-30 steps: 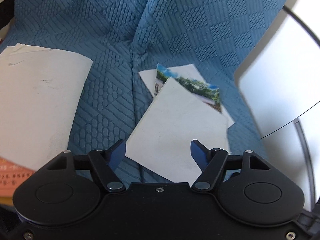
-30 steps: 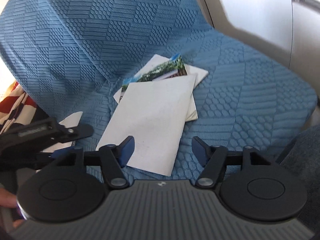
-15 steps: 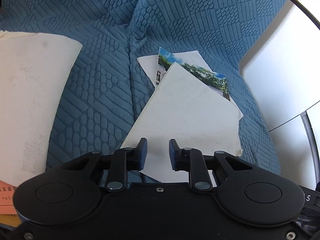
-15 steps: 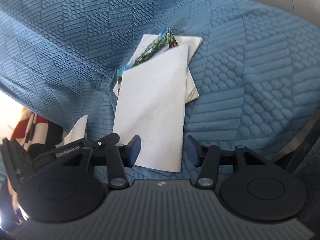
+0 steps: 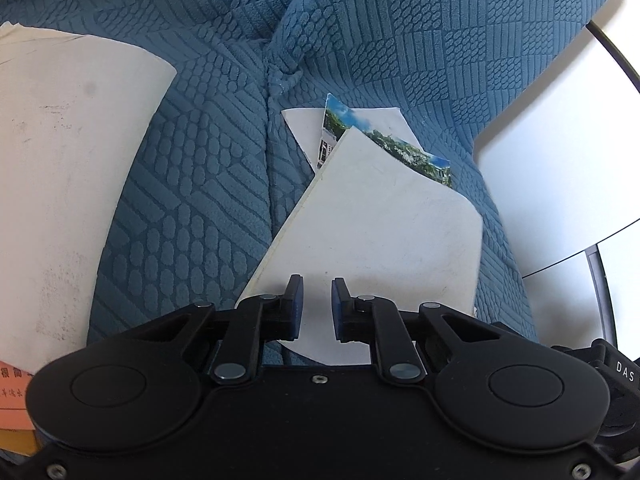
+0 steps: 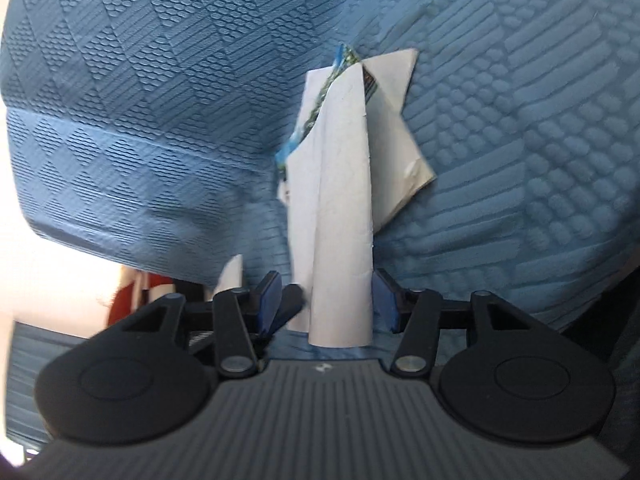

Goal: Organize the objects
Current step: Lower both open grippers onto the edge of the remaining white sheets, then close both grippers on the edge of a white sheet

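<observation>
Nearest, the left hand-held gripper is closing, narrow-gapped, over the white card's near edge, pads apparently not pressing. The right hand-held gripper stands half-spread around that bowed card. Beyond, at twelve o'clock, a photo lies beneath on the blue sofa cover; lifting may drag it loose.

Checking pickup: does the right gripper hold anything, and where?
White card, curled near end between pads of the right gripper; actual grip cannot be told.
</observation>
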Demonstrator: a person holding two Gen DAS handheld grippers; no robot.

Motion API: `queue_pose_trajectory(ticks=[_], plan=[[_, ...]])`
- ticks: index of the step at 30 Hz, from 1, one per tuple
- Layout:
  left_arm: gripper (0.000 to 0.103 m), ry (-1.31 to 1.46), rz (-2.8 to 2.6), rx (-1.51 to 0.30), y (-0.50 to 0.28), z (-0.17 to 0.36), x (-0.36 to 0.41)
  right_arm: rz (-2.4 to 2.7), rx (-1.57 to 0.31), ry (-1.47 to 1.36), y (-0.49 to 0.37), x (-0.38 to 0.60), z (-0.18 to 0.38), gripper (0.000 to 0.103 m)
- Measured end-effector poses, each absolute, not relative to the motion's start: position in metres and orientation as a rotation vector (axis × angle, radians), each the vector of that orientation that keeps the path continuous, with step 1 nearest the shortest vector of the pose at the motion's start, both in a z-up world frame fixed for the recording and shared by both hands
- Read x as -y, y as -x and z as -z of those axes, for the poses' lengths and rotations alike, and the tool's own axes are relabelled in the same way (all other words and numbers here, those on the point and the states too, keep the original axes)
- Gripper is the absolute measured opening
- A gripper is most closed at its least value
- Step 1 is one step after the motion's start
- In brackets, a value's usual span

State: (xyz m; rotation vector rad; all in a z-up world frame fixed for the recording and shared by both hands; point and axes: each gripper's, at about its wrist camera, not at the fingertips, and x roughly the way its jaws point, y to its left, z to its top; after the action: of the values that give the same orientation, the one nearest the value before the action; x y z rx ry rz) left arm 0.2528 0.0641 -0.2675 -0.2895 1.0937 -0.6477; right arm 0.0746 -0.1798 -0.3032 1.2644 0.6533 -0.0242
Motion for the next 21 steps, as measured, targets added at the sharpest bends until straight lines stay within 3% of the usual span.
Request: queue_pose_trajectory(ticks=[7, 15, 19, 21], plan=[[0.013, 0.314, 0.651, -1.097, -0.254, 0.269, -0.066, 0.065, -0.703, -1.207, -0.088, 0.169, 0.309, 0.054], [0.017, 0.390, 0.657, -1.136, -0.255, 0.269, -0.072, 0.112, -0.700, -1.133, -0.092, 0.167, 0.310, 0.035], [0.044, 0.598, 0.671, -1.223, -0.260, 0.273, -0.091, 0.094, -0.683, -1.147, -0.090, 0.168, 0.313, 0.030], [0.048, 0.679, 0.676, -1.237, -0.259, 0.272, -0.101, 0.084, -0.662, -1.170, -0.088, 0.171, 0.314, 0.030]])
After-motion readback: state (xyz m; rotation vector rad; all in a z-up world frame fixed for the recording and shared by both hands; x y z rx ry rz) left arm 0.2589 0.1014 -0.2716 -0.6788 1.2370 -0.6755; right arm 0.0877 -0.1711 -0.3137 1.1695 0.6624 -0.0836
